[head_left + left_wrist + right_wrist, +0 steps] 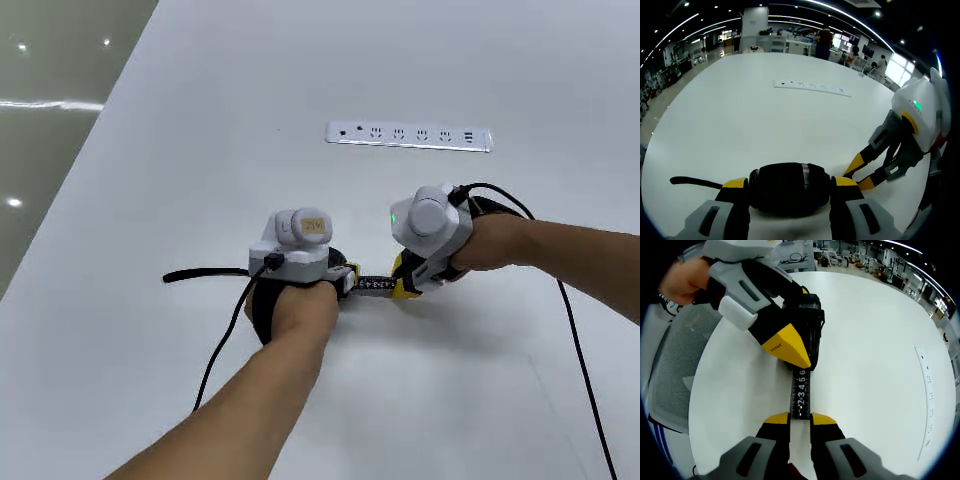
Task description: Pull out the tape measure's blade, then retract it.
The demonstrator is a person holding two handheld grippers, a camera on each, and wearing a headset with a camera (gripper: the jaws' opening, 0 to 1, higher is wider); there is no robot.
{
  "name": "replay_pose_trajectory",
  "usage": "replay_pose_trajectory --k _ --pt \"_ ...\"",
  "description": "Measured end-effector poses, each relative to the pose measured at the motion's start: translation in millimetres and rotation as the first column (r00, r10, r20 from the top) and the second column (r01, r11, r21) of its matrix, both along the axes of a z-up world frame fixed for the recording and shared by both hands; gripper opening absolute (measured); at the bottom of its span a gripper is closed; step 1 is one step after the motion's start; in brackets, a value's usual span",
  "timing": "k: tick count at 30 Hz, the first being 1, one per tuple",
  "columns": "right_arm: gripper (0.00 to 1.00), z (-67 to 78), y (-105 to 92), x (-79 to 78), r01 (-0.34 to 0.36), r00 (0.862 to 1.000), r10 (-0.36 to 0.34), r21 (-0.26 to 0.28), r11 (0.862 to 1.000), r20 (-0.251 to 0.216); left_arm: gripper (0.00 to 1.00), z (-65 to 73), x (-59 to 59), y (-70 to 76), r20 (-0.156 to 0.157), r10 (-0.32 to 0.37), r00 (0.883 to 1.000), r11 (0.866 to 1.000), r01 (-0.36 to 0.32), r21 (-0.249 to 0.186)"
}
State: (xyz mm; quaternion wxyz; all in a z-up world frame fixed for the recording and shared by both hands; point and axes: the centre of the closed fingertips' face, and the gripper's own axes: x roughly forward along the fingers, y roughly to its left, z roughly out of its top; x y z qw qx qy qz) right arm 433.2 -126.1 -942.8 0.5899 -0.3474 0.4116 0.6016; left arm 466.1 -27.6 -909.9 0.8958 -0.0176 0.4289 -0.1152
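A black tape measure (790, 187) sits on the white table, clamped between the yellow-tipped jaws of my left gripper (790, 184); its black strap (692, 182) trails off to the left. In the right gripper view the tape measure case (807, 320) lies ahead, with a short length of black numbered blade (800, 395) running from it into my right gripper (800, 418), which is shut on the blade's end. In the head view the left gripper (345, 280) and right gripper (403, 288) stand close together, the blade (375, 285) spanning the small gap.
A white power strip (408, 135) lies flat on the table farther back. Black cables (225, 340) trail from both grippers toward me. The table's left edge (85, 150) runs diagonally, with glossy floor beyond. A grey mesh chair (675, 370) stands beside the table.
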Motion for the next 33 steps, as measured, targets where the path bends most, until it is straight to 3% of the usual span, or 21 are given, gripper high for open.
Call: replay_pose_trajectory --k 12,22,33 --pt "0.14 0.3 11.7 0.6 -0.014 1.0 0.014 0.001 1.0 0.014 0.62 -0.1 -0.1 0.5 0.0 -0.003 1.0 1.0 0.003 0.0" --pt "0.14 2.2 16.6 0.2 -0.035 0.996 0.033 0.016 0.999 0.087 0.62 0.2 0.1 0.3 0.001 -0.003 1.0 1.0 0.003 -0.001" --pt "0.14 2.9 21.0 2.3 -0.018 0.995 0.014 0.035 0.999 0.102 0.62 0.4 0.3 -0.1 0.001 -0.005 1.0 1.0 0.005 -0.001"
